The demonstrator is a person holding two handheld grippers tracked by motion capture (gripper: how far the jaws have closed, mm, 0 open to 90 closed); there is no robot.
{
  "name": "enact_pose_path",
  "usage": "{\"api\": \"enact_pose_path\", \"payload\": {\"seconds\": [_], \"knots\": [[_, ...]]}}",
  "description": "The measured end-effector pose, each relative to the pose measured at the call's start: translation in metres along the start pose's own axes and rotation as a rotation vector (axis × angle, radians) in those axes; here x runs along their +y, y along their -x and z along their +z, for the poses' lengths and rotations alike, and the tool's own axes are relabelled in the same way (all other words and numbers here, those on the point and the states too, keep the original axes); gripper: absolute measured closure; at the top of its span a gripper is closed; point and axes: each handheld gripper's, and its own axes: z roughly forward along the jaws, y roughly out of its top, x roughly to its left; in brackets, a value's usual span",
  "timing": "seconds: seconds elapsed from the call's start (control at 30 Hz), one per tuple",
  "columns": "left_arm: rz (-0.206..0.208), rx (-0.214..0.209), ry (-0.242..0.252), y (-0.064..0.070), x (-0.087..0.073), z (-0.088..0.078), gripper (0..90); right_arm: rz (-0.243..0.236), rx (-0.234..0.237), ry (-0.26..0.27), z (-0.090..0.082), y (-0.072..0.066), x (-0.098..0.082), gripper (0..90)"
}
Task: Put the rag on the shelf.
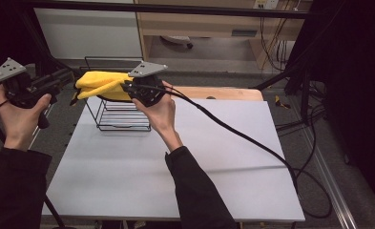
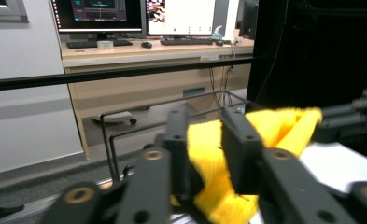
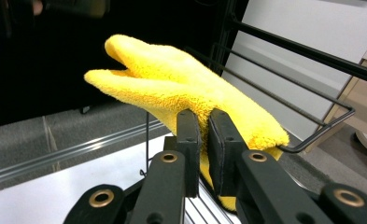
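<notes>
**Yellow cloth held above a wire rack**

A white worktop (image 1: 175, 162) is seen from above, with a wooden edge along its far side. Towards its far left corner a black wire rack (image 1: 123, 114) is stood. A yellow microfibre cloth (image 1: 101, 85) is held above the rack's top, bunched and stretched between both hands, clear of the worktop.

The right gripper (image 3: 203, 140) is held at the cloth's right end, and its fingers (image 3: 188, 140) are clamped on the cloth with only a thin fold between them. The left gripper (image 2: 209, 154) is held off the worktop's left edge, pointed towards the cloth. In the left gripper view its fingers (image 2: 239, 144) are set a little apart with yellow cloth between them; whether the pads press on it cannot be told.
</notes>
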Motion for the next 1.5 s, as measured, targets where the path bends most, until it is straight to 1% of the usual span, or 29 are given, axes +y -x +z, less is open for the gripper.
{"api": "enact_pose_path", "payload": {"seconds": [0.03,0.13,0.2,0.3,0.37,0.5,0.6,0.7,0.73,0.77,0.87,0.9,0.97,1.0,1.07,1.13,1.2,1.3,1.4,1.5], "knots": [[-0.002,-0.003,-0.007,0.001,0.000,0.003,78.4,-0.003,-0.003,-0.002,0.000,-0.001,-0.001,83.7],[-0.009,-0.010,-0.072,0.005,-0.005,0.017,85.1,-0.013,-0.005,-0.007,0.001,-0.002,-0.003,83.1],[-0.012,-0.016,-0.121,0.006,-0.010,0.024,88.9,-0.011,-0.003,-0.012,0.001,-0.003,-0.006,82.7],[-0.006,-0.021,-0.179,0.007,-0.020,0.033,89.8,-0.012,0.003,-0.022,0.000,-0.003,-0.009,82.0],[-0.007,-0.027,-0.195,0.006,-0.025,0.035,89.9,-0.011,0.008,-0.025,-0.001,-0.003,-0.011,81.4],[0.008,-0.028,-0.219,0.006,-0.031,0.036,90.0,-0.010,0.021,-0.033,-0.001,-0.004,-0.013,78.2],[0.023,-0.029,-0.231,0.006,-0.036,0.036,90.0,0.009,0.039,-0.012,-0.002,-0.005,-0.012,74.1],[0.030,-0.029,-0.241,0.006,-0.042,0.038,90.0,0.052,0.062,0.034,-0.002,-0.004,-0.009,70.2],[0.030,-0.029,-0.243,0.006,-0.043,0.039,90.0,0.063,0.064,0.043,-0.002,-0.003,-0.008,70.4],[0.036,-0.027,-0.246,0.005,-0.045,0.040,90.0,0.068,0.065,0.042,0.000,-0.003,-0.008,71.2],[0.039,-0.021,-0.257,0.005,-0.049,0.044,90.0,0.091,0.079,0.001,0.009,-0.001,-0.012,81.4],[0.041,-0.021,-0.258,0.005,-0.051,0.045,90.0,0.095,0.074,-0.027,0.014,-0.001,-0.016,84.9],[0.041,-0.021,-0.253,0.004,-0.054,0.047,89.9,0.107,0.079,-0.064,0.022,-0.002,-0.024,88.8],[0.041,-0.020,-0.254,0.004,-0.055,0.047,89.9,0.104,0.069,-0.081,0.026,-0.002,-0.028,89.8],[0.038,-0.018,-0.255,0.002,-0.058,0.048,89.9,0.110,0.052,-0.102,0.032,0.000,-0.035,90.0],[0.031,-0.017,-0.255,0.001,-0.060,0.050,90.0,0.125,0.037,-0.110,0.035,0.003,-0.040,90.0],[0.023,-0.019,-0.252,-0.001,-0.062,0.051,89.9,0.125,0.030,-0.111,0.037,0.005,-0.042,89.3],[0.017,-0.024,-0.250,-0.002,-0.063,0.052,89.9,0.113,0.033,-0.103,0.037,0.004,-0.043,87.5],[0.014,-0.035,-0.243,0.000,-0.063,0.050,89.4,0.109,0.051,-0.087,0.033,0.003,-0.042,84.1],[0.014,-0.051,-0.242,0.001,-0.064,0.045,85.6,0.101,0.068,-0.079,0.026,0.002,-0.040,78.8]]}}
